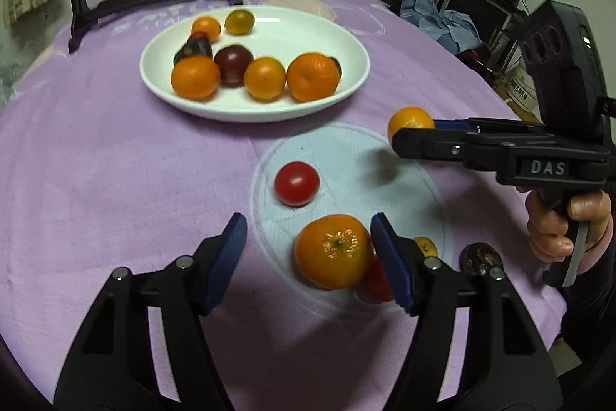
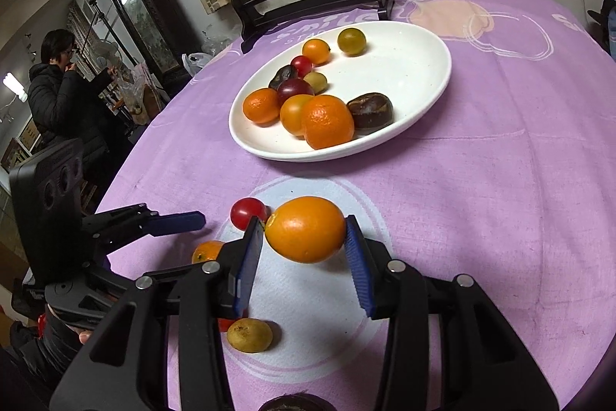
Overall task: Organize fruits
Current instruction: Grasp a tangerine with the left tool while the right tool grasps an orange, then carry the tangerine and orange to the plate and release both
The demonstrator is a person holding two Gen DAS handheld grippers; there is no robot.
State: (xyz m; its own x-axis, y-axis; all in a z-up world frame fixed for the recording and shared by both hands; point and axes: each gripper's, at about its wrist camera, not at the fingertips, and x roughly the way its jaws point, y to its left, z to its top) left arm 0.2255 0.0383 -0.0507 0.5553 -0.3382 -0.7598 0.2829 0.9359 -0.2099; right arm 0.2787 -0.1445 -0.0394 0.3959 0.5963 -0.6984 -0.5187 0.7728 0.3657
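Right gripper [image 2: 304, 249] is clamped on a kumquat-like orange fruit [image 2: 305, 229], lifted off the purple tablecloth [image 2: 481, 199]. Left gripper [image 1: 308, 257] hangs wide open, holding nothing, its right pad beside a mandarin [image 1: 333, 251] on the cloth (cherry tomato [image 1: 296, 183] ahead). Step looks like transfer: next, carry the fruit over the white plate [image 2: 423, 64] and release onto bare plate.

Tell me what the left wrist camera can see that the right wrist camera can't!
Only the left wrist view shows the person's hand squeezing the right tool's handle, and shelves with blue cloth behind.

Only the right wrist view shows a person in a black coat and a small yellow fruit fully in sight.

Both show the white plate of fruit, the purple tablecloth, a red cherry tomato, and the right tool gripping an orange fruit.
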